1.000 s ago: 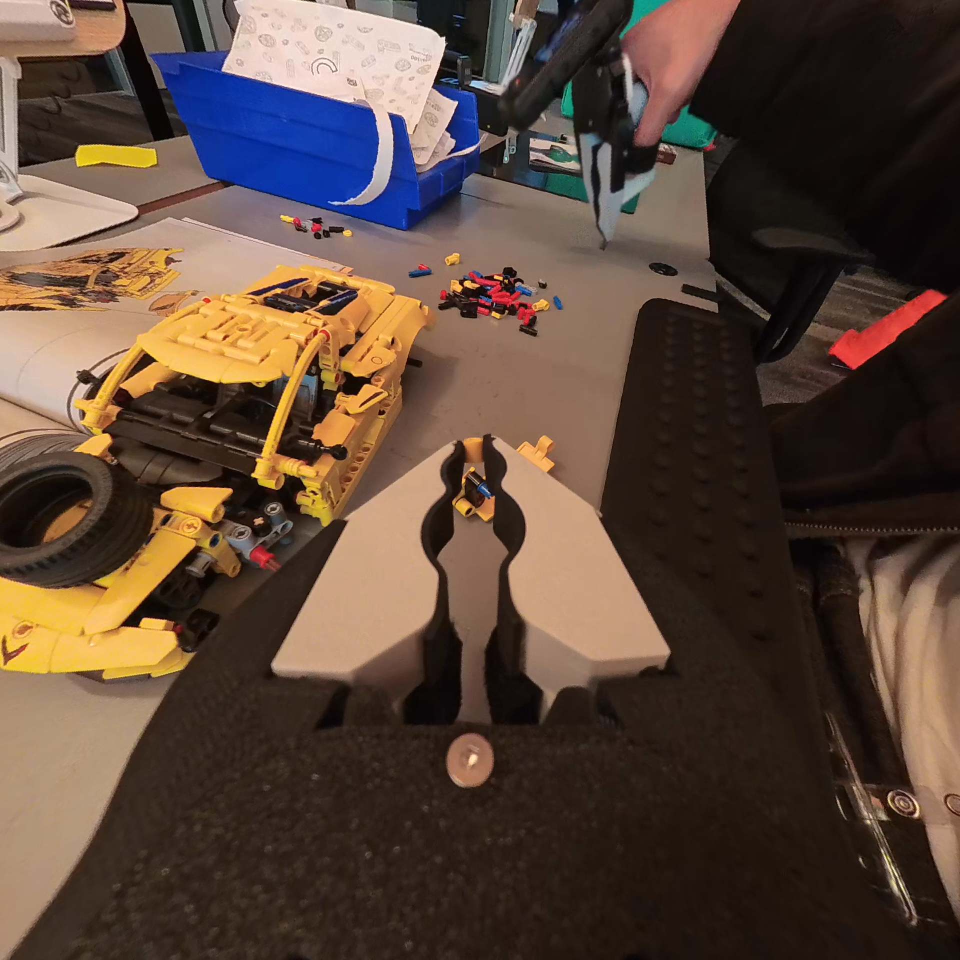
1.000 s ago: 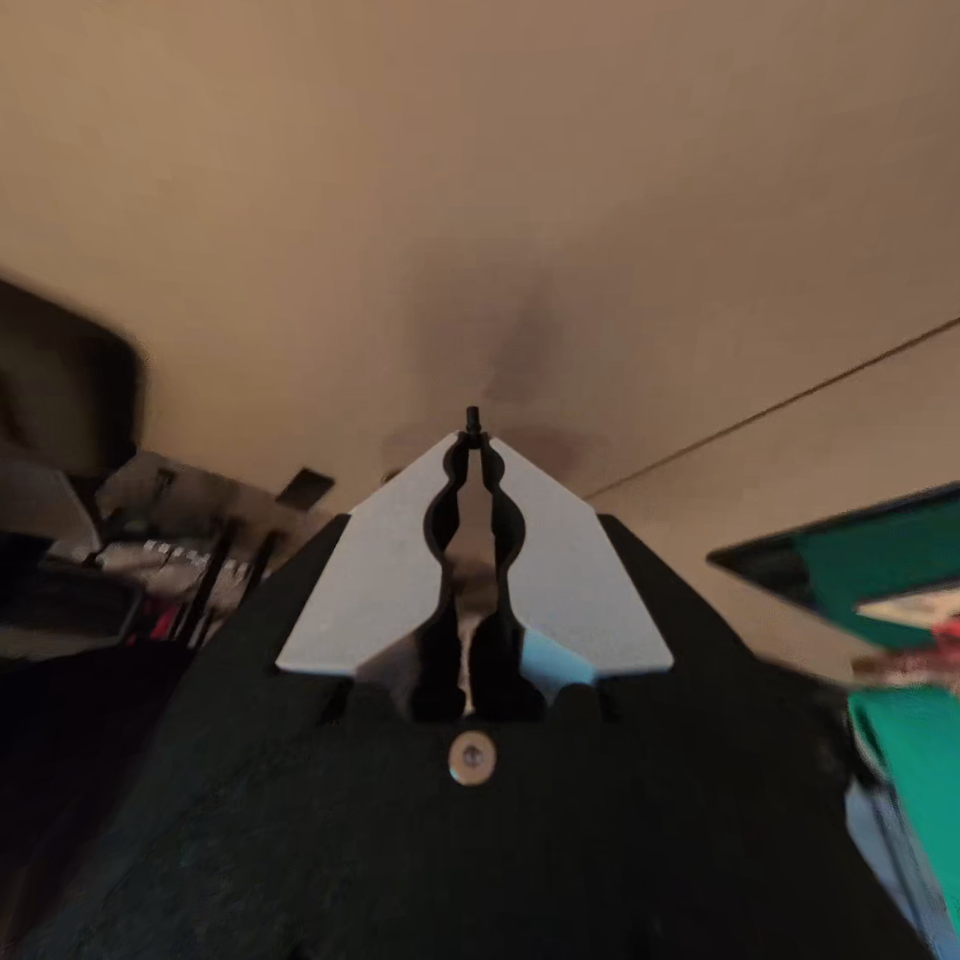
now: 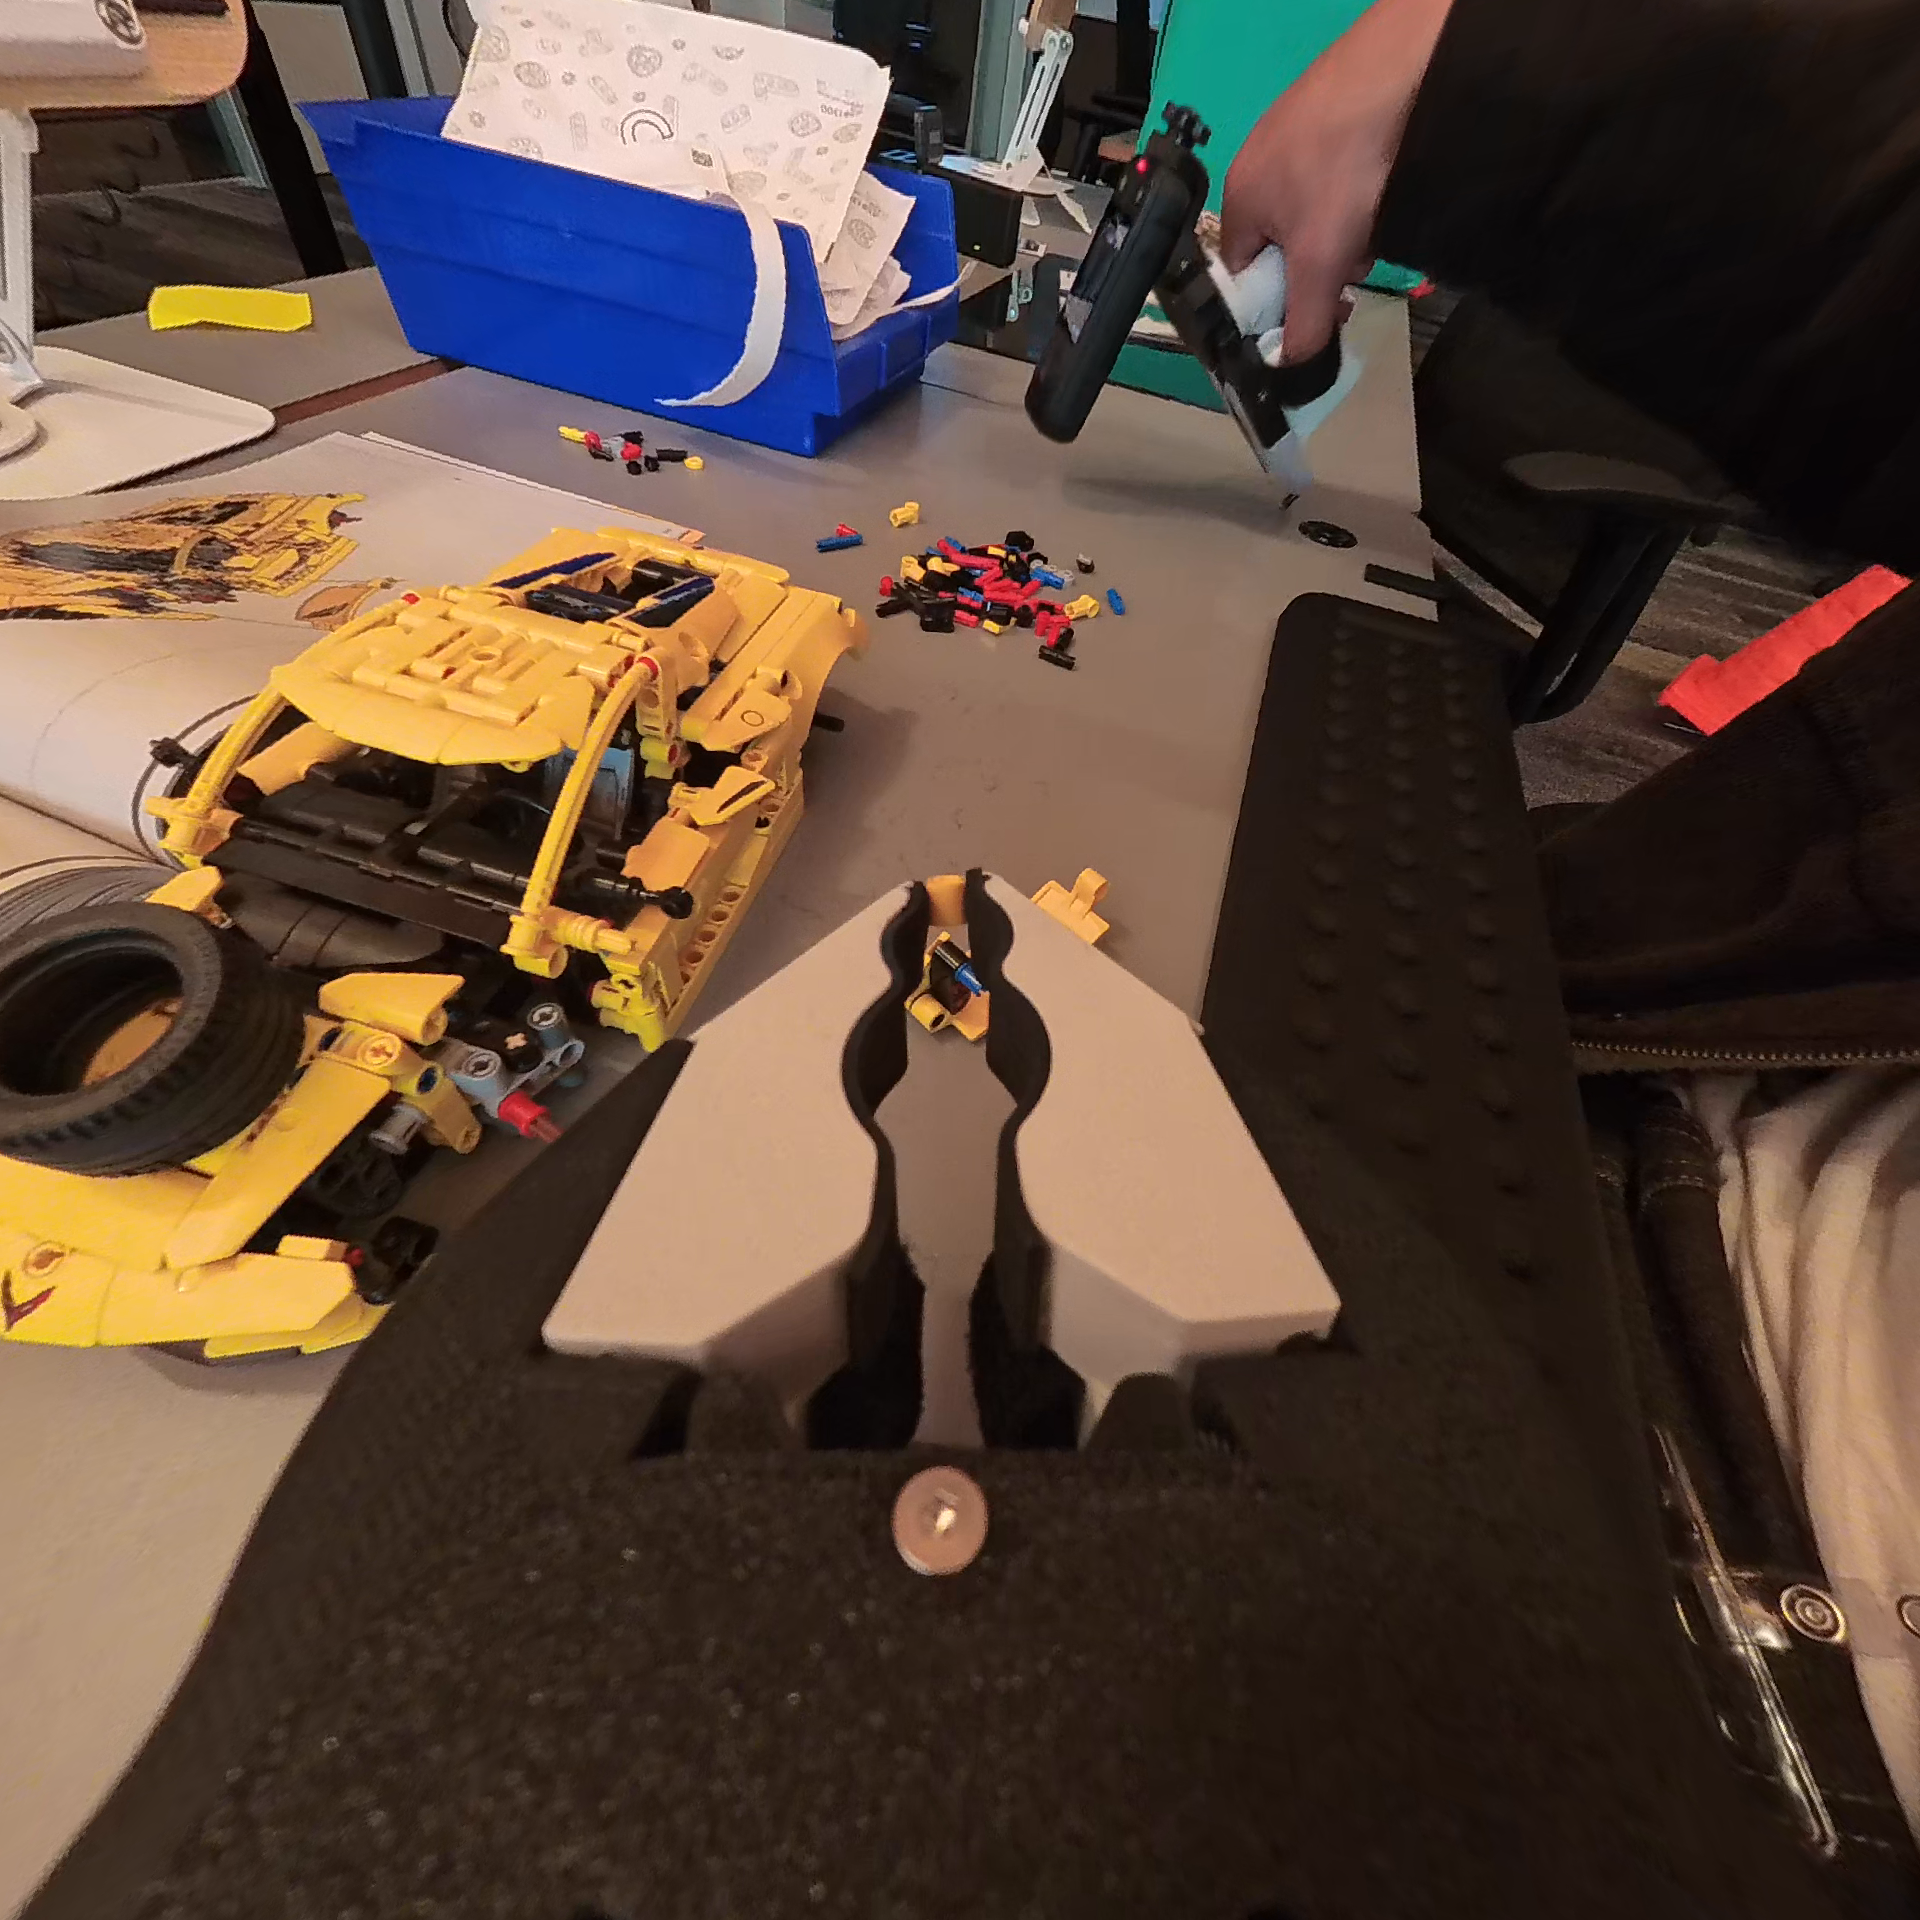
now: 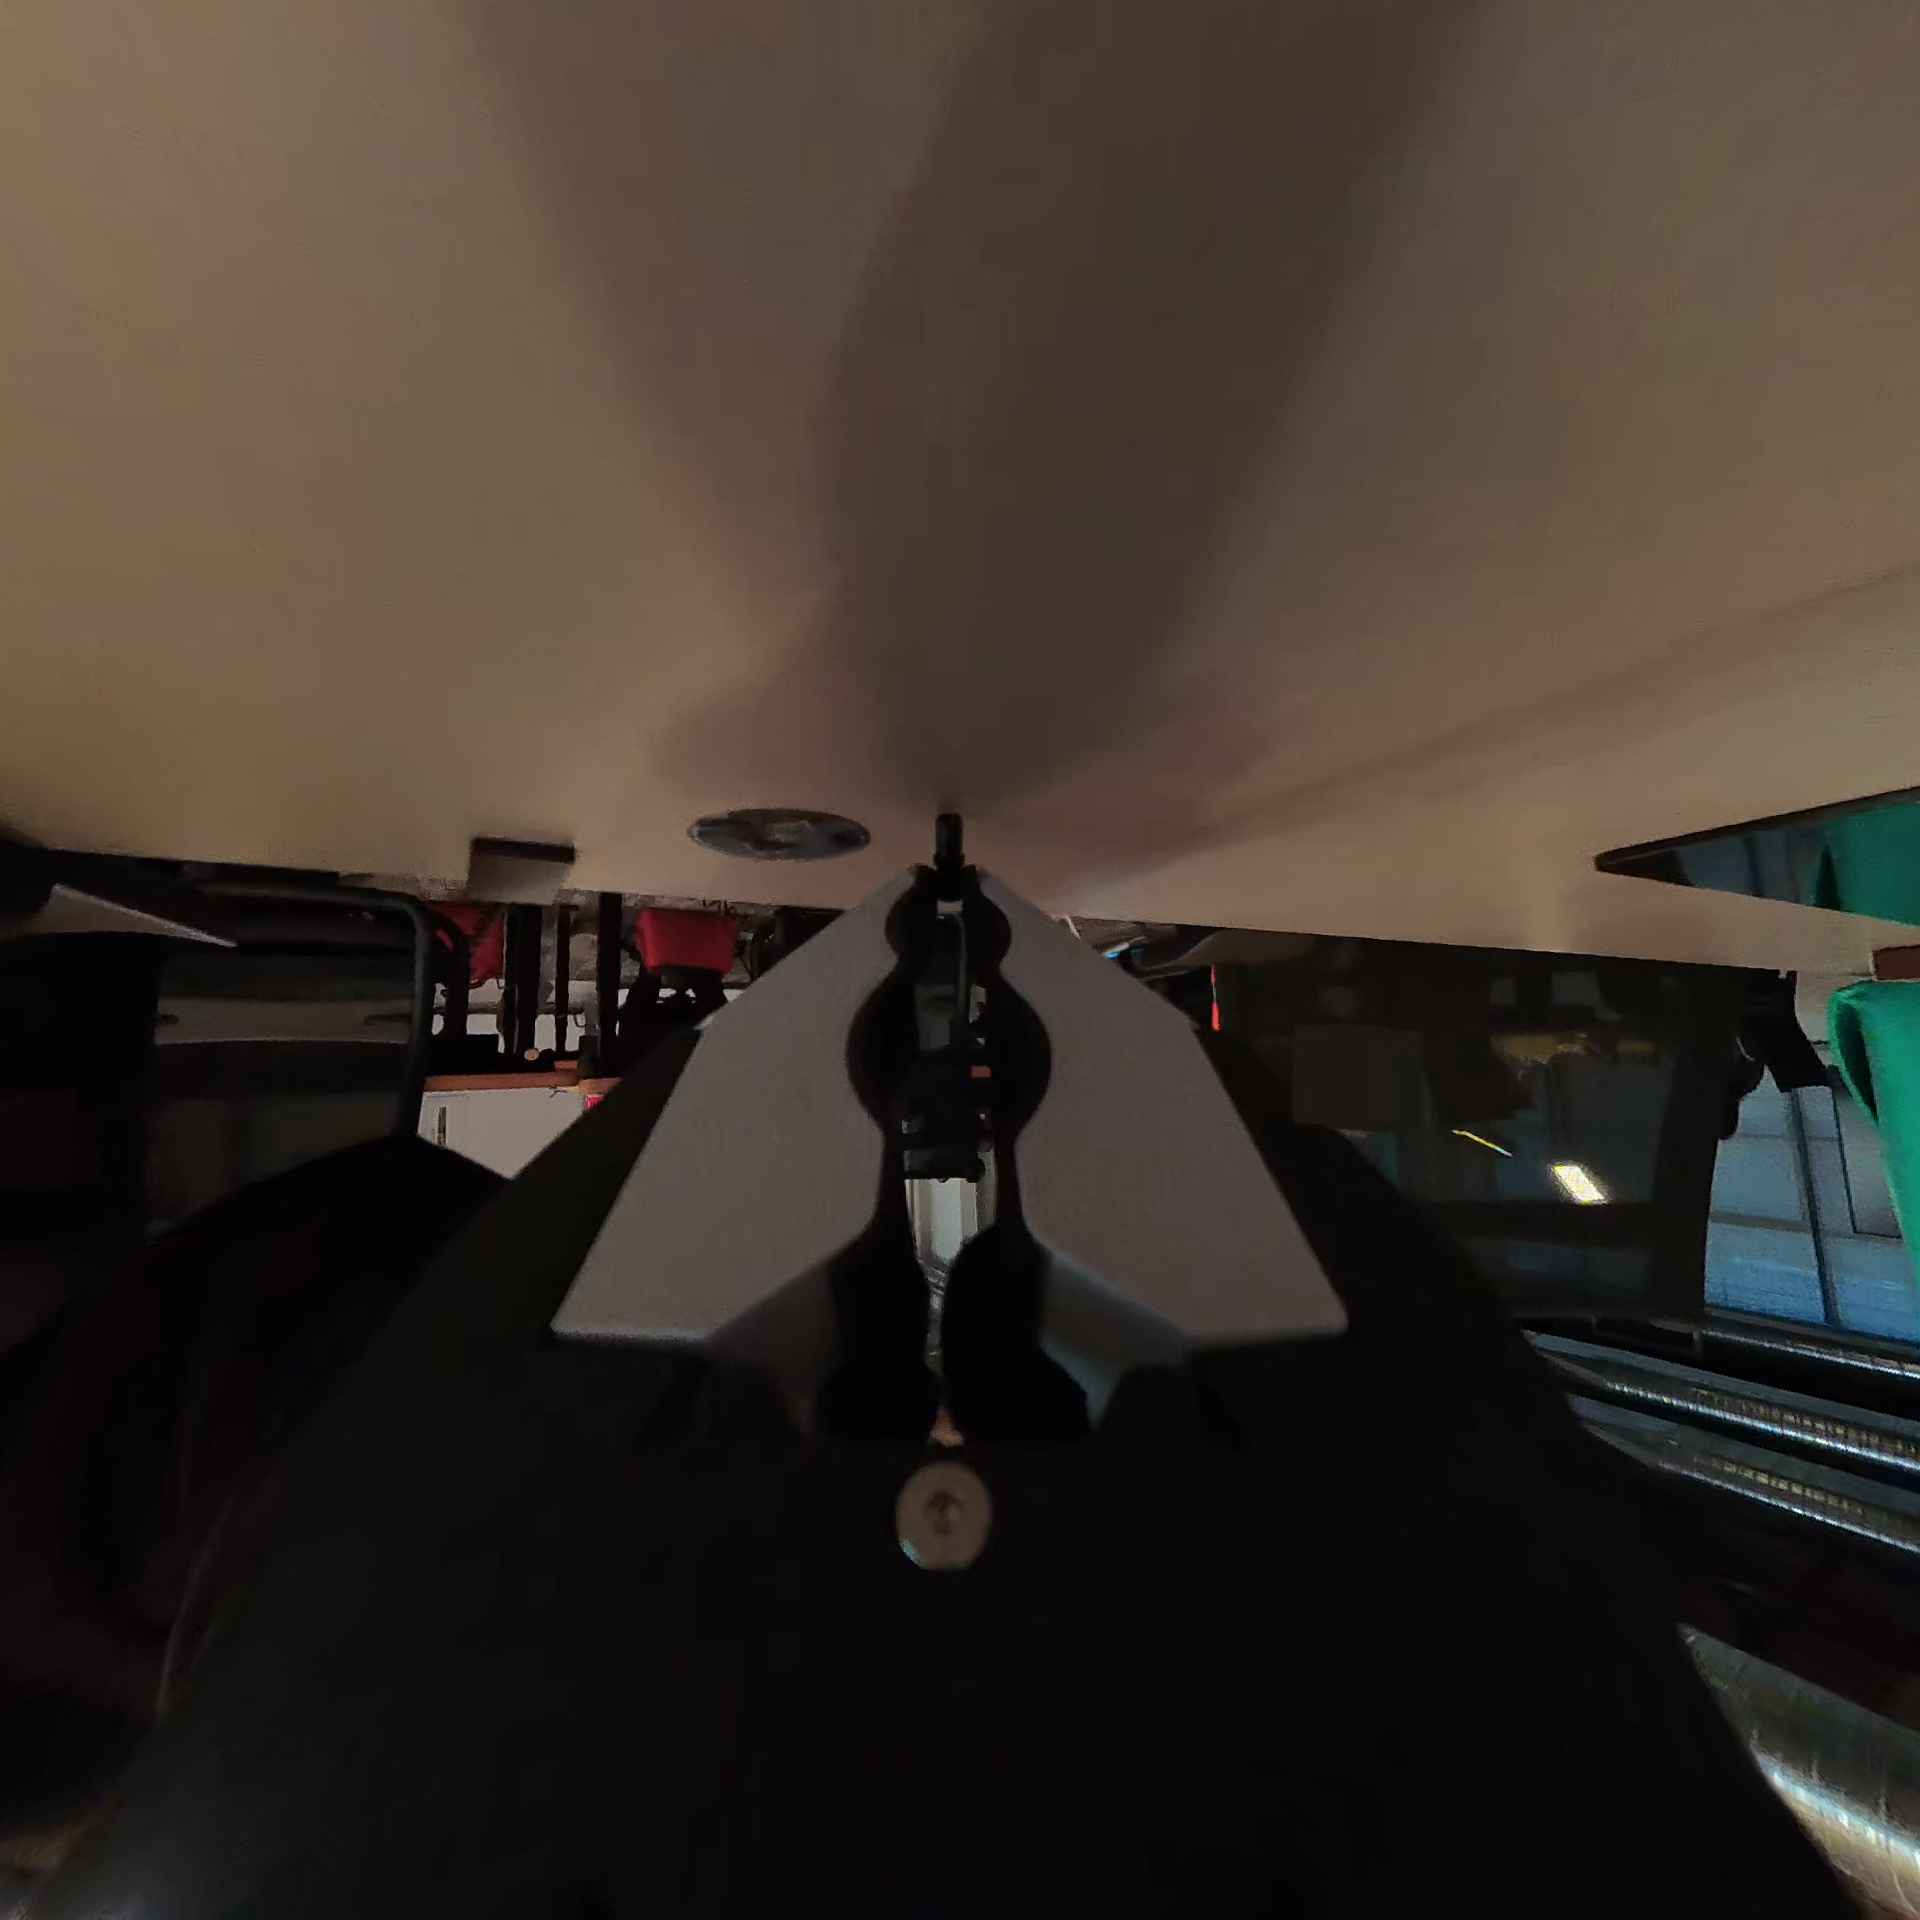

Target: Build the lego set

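Beside yellow car (image 3: 499, 790), left gripper (image 3: 943, 889) pinches yellow piece (image 3: 948, 997) (right gripper (image 4: 945, 873) grips black pin (image 4: 947, 831)).

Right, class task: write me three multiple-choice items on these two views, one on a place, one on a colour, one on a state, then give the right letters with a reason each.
1. Where does the loose black tyre lie?
A. in the blue bin
B. on the car's near end
C. among the loose pieces

2. What colour is the bin behind the car?
A. blue
B. red
C. green

3. How do the left gripper's jaws stand?
A. wide open, empty
B. shut on a tyre
C. shut on a small yellow piece

Key: B, the tyre leans on the yellow car's near end; A, its walls are blue; C, the small yellow piece sits pinched between the tips.
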### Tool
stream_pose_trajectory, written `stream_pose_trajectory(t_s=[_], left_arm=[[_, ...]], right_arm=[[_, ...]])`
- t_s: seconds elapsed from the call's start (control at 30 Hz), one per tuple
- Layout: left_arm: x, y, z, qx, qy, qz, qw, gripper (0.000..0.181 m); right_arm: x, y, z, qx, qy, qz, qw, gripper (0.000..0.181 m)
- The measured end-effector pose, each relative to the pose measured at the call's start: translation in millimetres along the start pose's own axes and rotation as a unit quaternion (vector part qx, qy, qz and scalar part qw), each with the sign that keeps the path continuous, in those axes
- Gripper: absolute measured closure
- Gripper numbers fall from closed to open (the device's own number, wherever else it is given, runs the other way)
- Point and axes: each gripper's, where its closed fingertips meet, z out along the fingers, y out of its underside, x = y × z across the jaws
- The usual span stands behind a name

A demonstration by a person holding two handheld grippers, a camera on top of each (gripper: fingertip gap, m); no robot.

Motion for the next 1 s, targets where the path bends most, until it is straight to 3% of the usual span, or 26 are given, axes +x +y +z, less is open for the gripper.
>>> stream_pose_trajectory(t_s=[0.27, 0.4, 0.47, 0.53, 0.6, 0.7, 0.77, 0.83, 0.93, 1.0], left_arm=[[-0.2, 0.2, 0.2, -0.001, 0.000, 0.000, 1.000, 0.174], [-0.1, 0.2, 0.1, -0.001, 0.000, 0.001, 1.000, 0.174], [-0.5, -0.3, -0.5, 0.001, -0.002, 0.001, 1.000, 0.175], [-1.0, -0.9, -0.9, 0.003, -0.002, -0.001, 1.000, 0.175], [-0.7, -1.5, -0.6, 0.004, -0.001, -0.001, 1.000, 0.175], [1.1, -8.5, -1.6, 0.021, 0.001, -0.001, 1.000, 0.174], [2.7, -18.5, -3.2, 0.048, 0.007, -0.021, 0.999, 0.174], [8.3, -29.6, -5.2, 0.079, 0.021, -0.042, 0.996, 0.174], [19.8, -38.7, -5.4, 0.105, 0.047, -0.059, 0.992, 0.174], [24.6, -41.8, -5.5, 0.115, 0.054, -0.061, 0.990, 0.174]], right_arm=[[6.2, -13.6, -11.7, 0.017, 0.032, -0.033, 0.999, 0.178], [-1.9, -12.7, -12.6, 0.006, 0.001, -0.044, 0.999, 0.178], [-2.9, -21.8, -20.5, 0.050, 0.004, -0.056, 0.997, 0.178], [-19.4, -42.6, -41.8, 0.161, -0.016, -0.096, 0.982, 0.178], [-62.5, -66.7, -86.0, 0.326, -0.064, -0.170, 0.928, 0.178], [-159.4, -65.1, -172.5, 0.568, -0.135, -0.311, 0.750, 0.178], [-213.1, -57.0, -210.8, 0.668, -0.132, -0.356, 0.640, 0.178], [-264.7, -56.0, -236.8, 0.732, -0.121, -0.377, 0.555, 0.178], [-319.7, -70.9, -264.7, 0.800, -0.099, -0.355, 0.473, 0.178], [-344.6, -87.5, -268.7, 0.806, -0.082, -0.357, 0.465, 0.178]])
